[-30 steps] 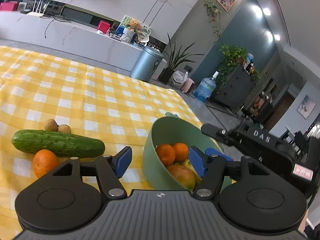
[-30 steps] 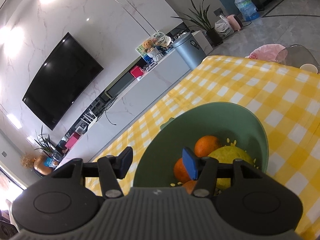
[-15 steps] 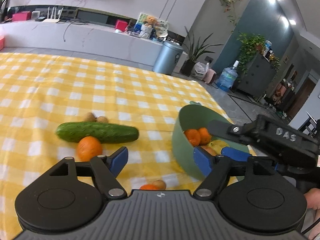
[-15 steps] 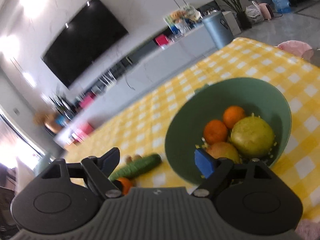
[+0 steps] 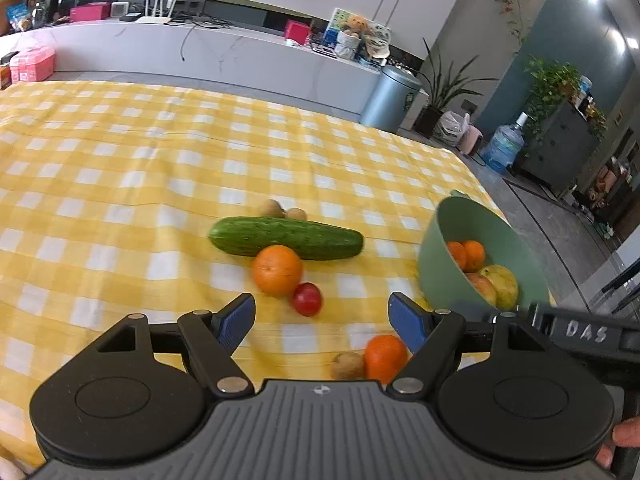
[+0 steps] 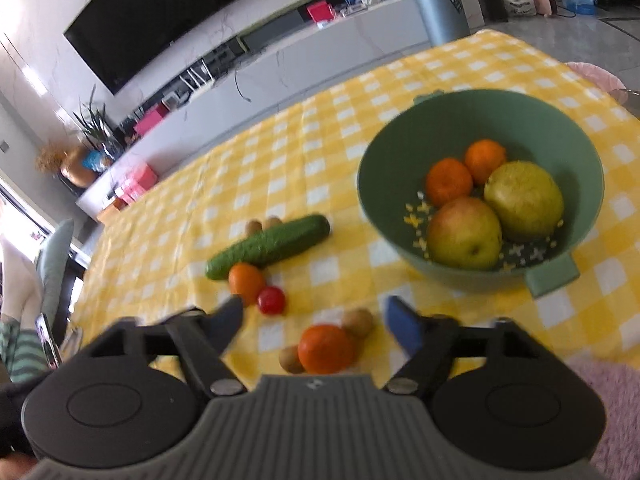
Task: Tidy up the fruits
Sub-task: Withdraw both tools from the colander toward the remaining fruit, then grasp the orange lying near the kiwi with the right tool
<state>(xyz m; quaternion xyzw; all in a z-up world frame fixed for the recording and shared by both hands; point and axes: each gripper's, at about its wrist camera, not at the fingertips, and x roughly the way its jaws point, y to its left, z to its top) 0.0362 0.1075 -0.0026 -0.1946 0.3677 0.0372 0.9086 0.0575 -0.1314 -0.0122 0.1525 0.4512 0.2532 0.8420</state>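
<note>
Both the left gripper (image 5: 321,315) and the right gripper (image 6: 314,318) hang over the yellow-checked counter (image 5: 120,168) with fingers spread, holding nothing. Nearest lies an orange (image 6: 326,348) touching small brown fruits (image 6: 358,322). Beyond it — a red tomato (image 6: 271,300) against a second orange (image 6: 246,282), which touches the cucumber (image 6: 268,246). To the right, the green bowl (image 6: 376,200) holds two mandarins (image 6: 448,182), an apple (image 6: 464,234) and a yellow-green fruit (image 6: 524,200).
</note>
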